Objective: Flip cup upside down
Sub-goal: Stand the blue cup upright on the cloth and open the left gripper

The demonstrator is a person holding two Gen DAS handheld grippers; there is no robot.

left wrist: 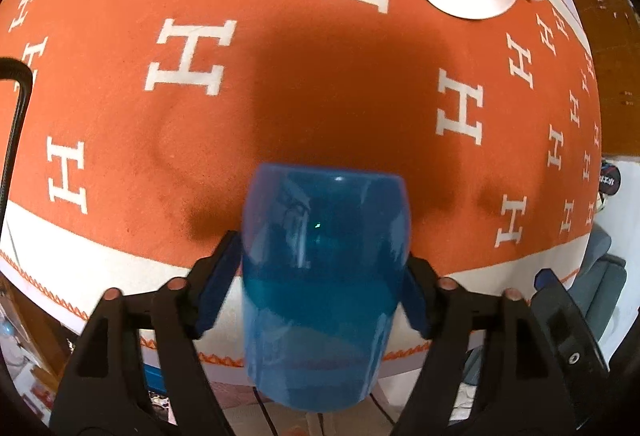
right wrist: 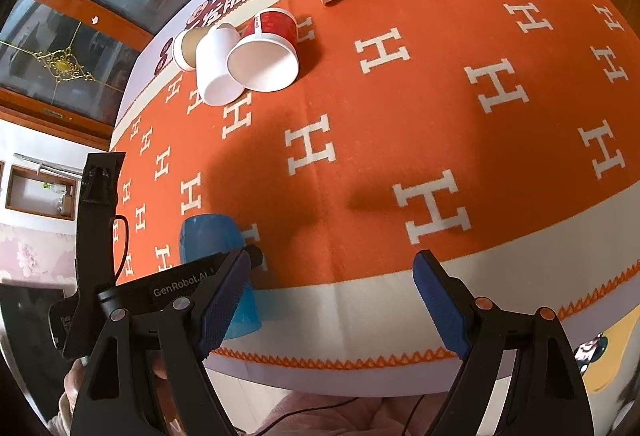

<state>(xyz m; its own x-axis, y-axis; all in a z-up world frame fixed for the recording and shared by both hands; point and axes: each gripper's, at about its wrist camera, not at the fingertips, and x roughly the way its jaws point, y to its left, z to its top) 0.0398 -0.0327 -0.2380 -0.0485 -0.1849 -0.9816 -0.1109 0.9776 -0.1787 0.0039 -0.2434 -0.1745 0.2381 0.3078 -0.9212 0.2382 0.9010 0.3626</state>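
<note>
The orange surface (left wrist: 280, 15) carries paper cups (right wrist: 262, 61) at its far side. Above its near edge, the left gripper (left wrist: 324, 284) pinches the blue cup (left wrist: 324, 276) by its sides, long axis running straight ahead along the fingers. The right gripper (right wrist: 332, 304) hangs spread and empty, just beside it.

The cup (left wrist: 324, 288) is translucent blue plastic, smooth-walled and tumbler-shaped. It hangs above the near edge of the orange cloth, lifted off it, its long axis pointing away toward the table. Which end is the mouth is hard to tell, perhaps the nearer.
</note>
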